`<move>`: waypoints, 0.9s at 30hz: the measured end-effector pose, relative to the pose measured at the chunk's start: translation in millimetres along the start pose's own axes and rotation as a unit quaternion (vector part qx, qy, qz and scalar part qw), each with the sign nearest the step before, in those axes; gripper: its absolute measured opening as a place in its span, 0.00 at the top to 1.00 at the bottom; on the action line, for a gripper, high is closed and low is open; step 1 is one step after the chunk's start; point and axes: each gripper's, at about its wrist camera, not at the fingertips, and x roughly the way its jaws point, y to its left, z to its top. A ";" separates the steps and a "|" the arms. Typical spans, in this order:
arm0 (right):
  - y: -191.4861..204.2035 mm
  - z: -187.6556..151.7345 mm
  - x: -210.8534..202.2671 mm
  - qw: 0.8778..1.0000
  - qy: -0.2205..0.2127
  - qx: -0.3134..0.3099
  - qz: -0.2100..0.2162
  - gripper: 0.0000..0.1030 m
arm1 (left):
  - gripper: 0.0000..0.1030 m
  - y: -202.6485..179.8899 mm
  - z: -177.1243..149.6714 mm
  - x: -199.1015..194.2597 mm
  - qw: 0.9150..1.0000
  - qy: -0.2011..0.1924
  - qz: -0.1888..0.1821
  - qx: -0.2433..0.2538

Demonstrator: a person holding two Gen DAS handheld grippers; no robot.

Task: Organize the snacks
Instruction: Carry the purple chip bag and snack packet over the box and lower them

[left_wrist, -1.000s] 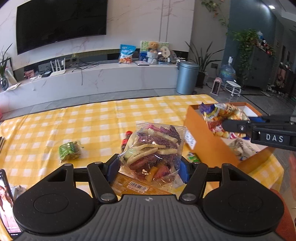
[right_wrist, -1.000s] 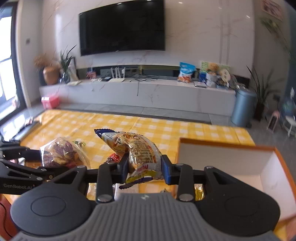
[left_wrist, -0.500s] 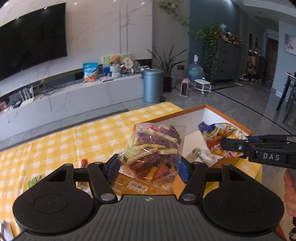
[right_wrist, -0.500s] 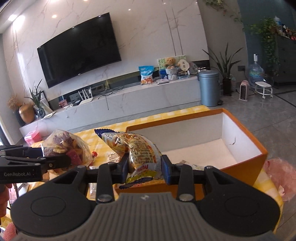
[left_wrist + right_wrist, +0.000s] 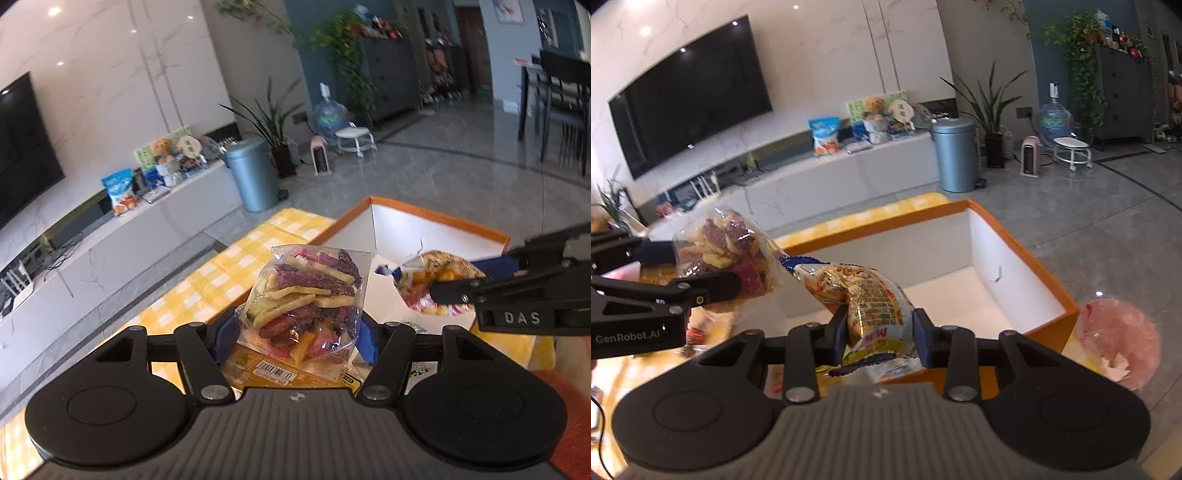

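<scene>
My left gripper [image 5: 297, 334] is shut on a clear bag of purple, pink and yellow chips [image 5: 306, 295], held above the near edge of the orange box [image 5: 436, 214]. My right gripper [image 5: 881, 334] is shut on a yellow printed snack packet [image 5: 864, 295], held over the same orange box [image 5: 1015, 243], whose white inside shows. In the left wrist view the right gripper [image 5: 461, 280] and its packet [image 5: 432, 280] sit to the right. In the right wrist view the left gripper [image 5: 709, 273] and chip bag [image 5: 724, 251] sit to the left.
The box stands on a yellow checked tablecloth [image 5: 229, 266]. More snack packets lie under my left gripper [image 5: 280, 373]. A pink bag [image 5: 1115, 336] lies right of the box. Beyond are a white TV bench [image 5: 798, 184] and a blue bin [image 5: 955, 155].
Both grippers have swung right and forward with their snacks, from over the tablecloth to over the orange box. The two held bags are now closer together.
</scene>
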 end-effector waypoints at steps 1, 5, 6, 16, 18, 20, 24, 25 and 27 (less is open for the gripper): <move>-0.6 1.6 6.1 1.000 0.003 -0.005 -0.006 0.66 | 0.29 -0.1 -0.8 6.1 1.000 0.006 0.000 0.004; -5.9 9.4 37.0 0.999 0.026 -0.021 -0.019 0.66 | 0.29 -0.9 -5.2 25.7 0.999 0.027 0.002 0.024; -6.8 11.1 44.8 0.999 0.032 -0.026 -0.023 0.66 | 0.29 -0.8 -5.8 30.0 0.999 0.034 -0.001 0.029; 5.2 25.5 99.8 0.991 0.088 -0.091 -0.047 0.65 | 0.29 -4.7 -14.8 72.9 0.989 0.090 -0.011 0.120; 7.9 27.0 107.1 0.989 0.096 -0.107 -0.046 0.65 | 0.29 -5.3 -17.6 81.3 0.987 0.098 -0.011 0.126; 10.5 28.0 113.4 0.986 0.104 -0.121 -0.047 0.65 | 0.29 -5.1 -18.0 87.2 0.986 0.106 -0.013 0.129; 13.9 31.4 123.3 0.983 0.117 -0.132 -0.047 0.65 | 0.29 -3.6 -20.6 93.8 0.984 0.119 -0.022 0.130; 14.0 31.8 125.8 0.983 0.121 -0.133 -0.047 0.65 | 0.28 -2.8 -20.4 94.7 0.984 0.121 -0.023 0.128; 16.3 31.0 131.1 0.981 0.130 -0.135 -0.047 0.65 | 0.27 -0.1 -18.7 98.0 0.984 0.129 -0.027 0.123</move>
